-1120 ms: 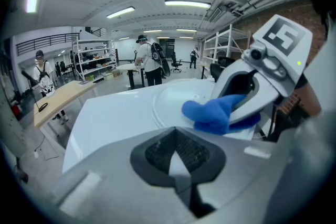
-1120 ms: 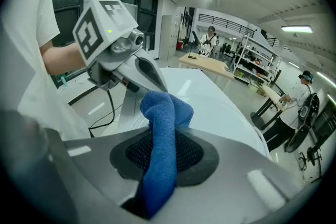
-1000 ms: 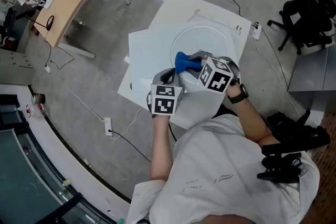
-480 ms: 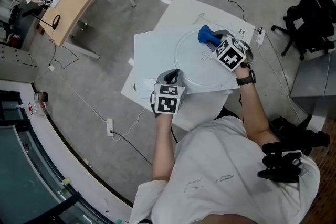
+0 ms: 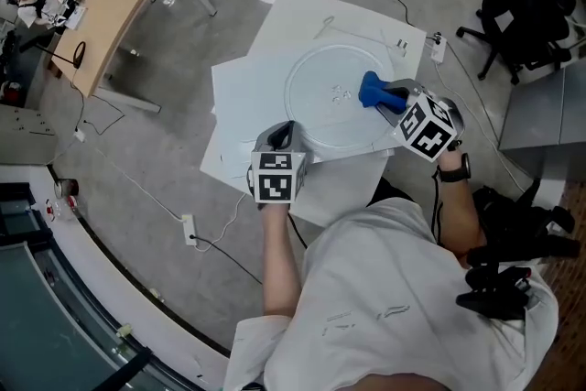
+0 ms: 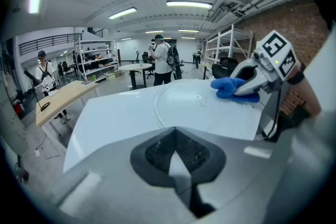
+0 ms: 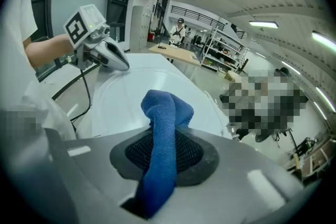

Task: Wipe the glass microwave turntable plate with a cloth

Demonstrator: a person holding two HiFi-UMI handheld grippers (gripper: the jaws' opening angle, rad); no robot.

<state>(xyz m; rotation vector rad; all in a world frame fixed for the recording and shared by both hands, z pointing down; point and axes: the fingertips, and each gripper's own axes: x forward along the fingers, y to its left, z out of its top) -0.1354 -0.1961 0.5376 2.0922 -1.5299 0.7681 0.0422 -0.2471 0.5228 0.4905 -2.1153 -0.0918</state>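
**Head view.** I look steeply down on a large white flat board (image 5: 243, 92) with the round clear glass turntable plate (image 5: 316, 110) lying flat on it. My right gripper (image 5: 396, 98) holds a bunched blue cloth (image 5: 374, 89) on the plate's right side, just inside the rim. My left gripper (image 5: 284, 131) sits at the board's near edge, just beside the plate's near-left rim.

**Left gripper view.** The jaws are drawn together with a thin pale wedge between the pads. It appears to be the board's edge, though the sliver is too slight for me to be sure. This low angle shows the cloth lying down on the glass, a contact the head view cannot settle from above.

**Right gripper view.** The jaws are clamped on the cloth. A strip runs up between the pads and a folded wad sticks out in front. The marker cube hides this grip in the head view. The left gripper shows here across the plate, low at the board.

To wipe well, I judge I should press the wad flat and sweep in overlapping arcs from the rim toward the centre and over to the left half. The left gripper should pin the board so nothing slides. Pressure should be even, since the glass may skate on the smooth board.
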